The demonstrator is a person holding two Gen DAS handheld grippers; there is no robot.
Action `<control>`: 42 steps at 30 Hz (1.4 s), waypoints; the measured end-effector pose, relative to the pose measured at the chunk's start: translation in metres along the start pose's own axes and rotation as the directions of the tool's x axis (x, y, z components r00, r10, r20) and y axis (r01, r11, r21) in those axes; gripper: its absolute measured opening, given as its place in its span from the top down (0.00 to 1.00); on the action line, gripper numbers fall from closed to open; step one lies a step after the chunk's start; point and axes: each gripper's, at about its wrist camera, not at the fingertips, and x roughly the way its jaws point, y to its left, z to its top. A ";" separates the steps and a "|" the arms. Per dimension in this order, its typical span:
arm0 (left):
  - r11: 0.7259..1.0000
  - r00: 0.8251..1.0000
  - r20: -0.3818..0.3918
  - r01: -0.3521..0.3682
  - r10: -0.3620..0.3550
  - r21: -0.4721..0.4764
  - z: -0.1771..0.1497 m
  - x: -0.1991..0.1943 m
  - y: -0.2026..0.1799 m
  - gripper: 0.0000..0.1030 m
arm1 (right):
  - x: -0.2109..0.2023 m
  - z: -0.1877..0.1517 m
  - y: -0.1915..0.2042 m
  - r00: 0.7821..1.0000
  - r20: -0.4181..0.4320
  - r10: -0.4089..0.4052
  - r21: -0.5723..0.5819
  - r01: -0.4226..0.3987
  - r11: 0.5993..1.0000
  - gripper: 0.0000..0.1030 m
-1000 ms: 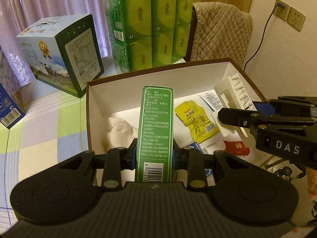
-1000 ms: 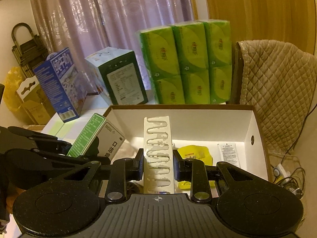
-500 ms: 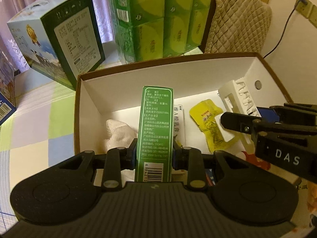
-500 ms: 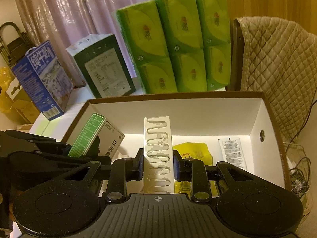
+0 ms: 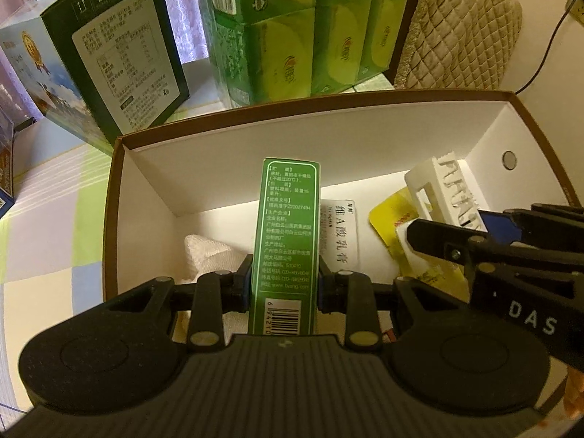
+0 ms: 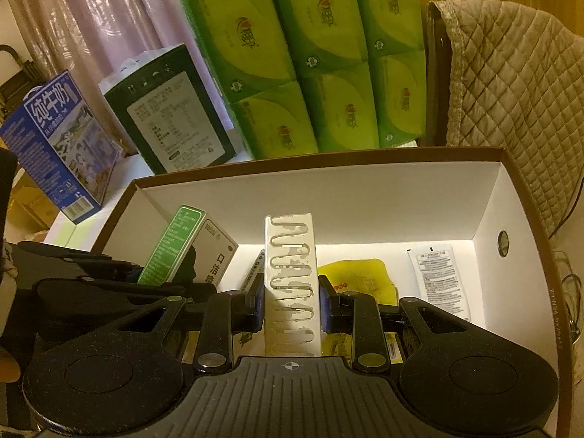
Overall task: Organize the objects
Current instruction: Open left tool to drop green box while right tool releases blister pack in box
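Over the open box, the left claw clamps a green carton, long axis toward 12 o'clock; at its 3 o'clock the right claw clamps a white holder.

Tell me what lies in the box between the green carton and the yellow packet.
A white tube with black print lies flat on the box floor between the green carton and yellow packet, seen in the left wrist view.

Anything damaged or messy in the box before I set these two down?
The white box in the right tool looks worn: its wavy-slotted face is chipped and peeling. Inside the open carton, the yellow packet lies crumpled among loose sachets. The green box in the left tool looks intact.
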 end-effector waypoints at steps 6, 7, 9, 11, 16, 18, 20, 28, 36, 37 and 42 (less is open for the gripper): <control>1.000 0.999 0.036 0.006 -0.006 -0.004 0.005 -0.001 0.006 0.58 | 0.004 0.001 0.000 1.000 -0.003 0.002 0.010 -0.002 1.000 0.76; 1.000 0.999 0.040 0.006 -0.007 0.002 0.005 -0.002 0.006 0.56 | 0.004 0.001 0.000 1.000 -0.003 0.002 0.011 -0.002 1.000 0.76; 1.000 0.999 0.043 -0.001 0.000 0.011 0.005 -0.004 0.007 0.49 | 0.004 0.002 0.001 1.000 -0.002 0.004 0.011 -0.004 1.000 0.76; 1.000 0.999 0.051 -0.007 0.007 0.005 0.004 -0.007 0.008 0.41 | 0.004 0.002 0.001 1.000 -0.001 0.005 0.011 -0.005 1.000 0.76; 1.000 0.998 0.064 -0.011 0.011 -0.004 0.002 -0.017 0.012 0.27 | 0.005 0.002 0.002 1.000 0.000 0.001 0.021 -0.001 1.000 0.75; 1.000 0.997 0.071 -0.018 0.018 0.001 0.001 -0.021 0.013 0.27 | 0.006 0.003 0.002 1.000 0.002 -0.014 0.031 0.014 0.999 0.75; 1.000 0.997 0.074 -0.018 0.018 0.000 0.000 -0.024 0.014 0.23 | 0.005 0.003 0.002 1.000 0.009 -0.014 0.035 0.013 0.999 0.75; 1.000 0.997 0.078 -0.017 0.018 -0.009 -0.008 -0.036 0.014 0.18 | 0.001 0.002 0.002 1.000 0.009 -0.014 0.035 0.013 0.999 0.65; 1.000 0.994 0.107 -0.004 0.006 -0.012 -0.022 -0.058 0.010 0.10 | -0.028 -0.011 -0.012 0.999 0.031 -0.039 0.089 0.036 0.995 0.40; 1.000 0.994 0.111 0.001 0.001 -0.014 -0.024 -0.061 0.010 0.09 | -0.032 -0.013 -0.013 0.999 0.033 -0.042 0.092 0.038 0.995 0.38; 1.000 0.990 0.143 0.004 -0.001 -0.023 -0.037 -0.083 0.005 0.04 | -0.056 -0.026 -0.018 0.998 0.044 -0.046 0.102 0.042 0.994 0.34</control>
